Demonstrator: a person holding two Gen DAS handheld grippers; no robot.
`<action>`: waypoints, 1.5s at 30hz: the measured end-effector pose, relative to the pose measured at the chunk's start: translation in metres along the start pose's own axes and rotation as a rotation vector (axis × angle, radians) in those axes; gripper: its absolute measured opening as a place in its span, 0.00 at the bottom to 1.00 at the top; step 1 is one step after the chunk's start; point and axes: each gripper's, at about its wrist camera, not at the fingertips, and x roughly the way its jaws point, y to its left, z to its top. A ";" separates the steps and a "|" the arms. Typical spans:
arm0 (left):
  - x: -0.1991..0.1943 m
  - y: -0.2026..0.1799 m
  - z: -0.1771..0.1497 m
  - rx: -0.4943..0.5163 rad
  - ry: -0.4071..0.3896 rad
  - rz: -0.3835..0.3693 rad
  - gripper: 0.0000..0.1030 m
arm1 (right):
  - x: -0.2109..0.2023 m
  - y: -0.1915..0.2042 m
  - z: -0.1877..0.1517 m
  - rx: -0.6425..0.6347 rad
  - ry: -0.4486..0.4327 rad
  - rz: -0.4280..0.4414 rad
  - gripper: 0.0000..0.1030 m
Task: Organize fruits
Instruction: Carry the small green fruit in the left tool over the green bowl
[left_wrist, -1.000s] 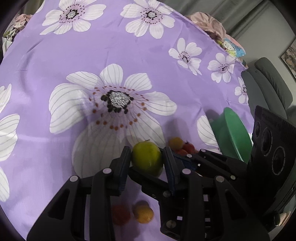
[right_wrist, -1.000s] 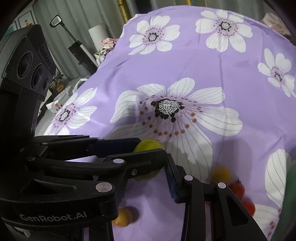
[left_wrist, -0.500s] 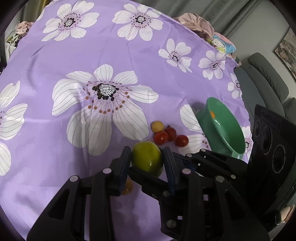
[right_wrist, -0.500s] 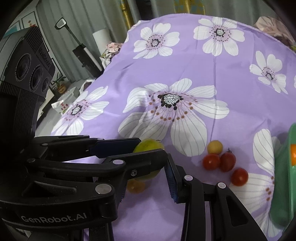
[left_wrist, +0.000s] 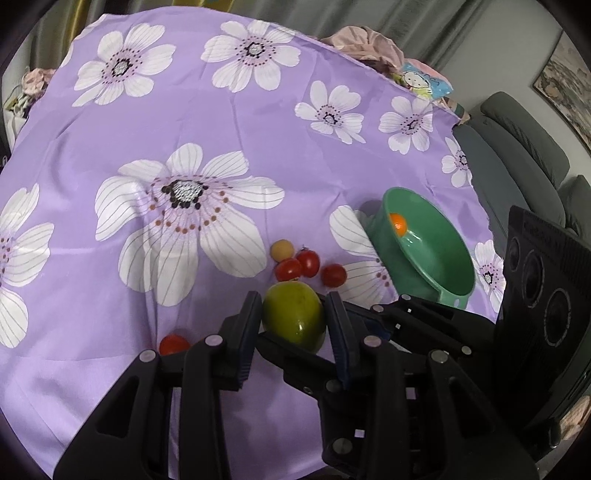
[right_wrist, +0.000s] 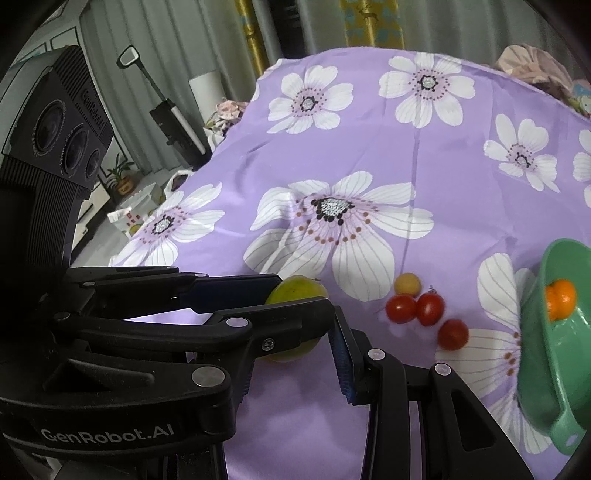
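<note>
Purple flowered cloth (left_wrist: 184, 129) covers everything, so you can't tell if a worktop or a bed is under it. Green bowl (left_wrist: 443, 266) is your landmark: it sits tipped, mouth facing back toward the tongs, its near rim cut off by the black linkages.

Left tongs (left_wrist: 293, 301) are clamped on the green fruit (left_wrist: 293, 321), carried above the cloth, on the bowl's left and nearer you than it. So the drop looks to lie forward and right, in through that tilted mouth. The fruit's long axis seems to slant across the pads; its underside is hidden.

Right tongs (right_wrist: 291, 369) are set narrow with nothing between them, only cloth in the gap. Their left finger is mostly covered by the other tool. They're nearer the bowl, but the load is in your left.

Three red tomatoes (left_wrist: 309, 263) and a small yellow fruit (left_wrist: 282, 250) lie loose on the bowl's left, between it and the held fruit. One more tomato (left_wrist: 173, 343) lies farther left, half hidden. Orange fruit (left_wrist: 398, 223) is inside the bowl.
</note>
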 end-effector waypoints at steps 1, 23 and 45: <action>0.000 -0.003 0.001 0.008 -0.002 0.000 0.34 | -0.002 -0.002 0.000 0.005 -0.006 -0.001 0.38; 0.024 -0.057 0.013 0.135 0.012 -0.035 0.34 | -0.034 -0.042 -0.011 0.099 -0.099 -0.060 0.38; 0.062 -0.112 0.036 0.251 0.043 -0.064 0.34 | -0.059 -0.096 -0.019 0.197 -0.172 -0.113 0.38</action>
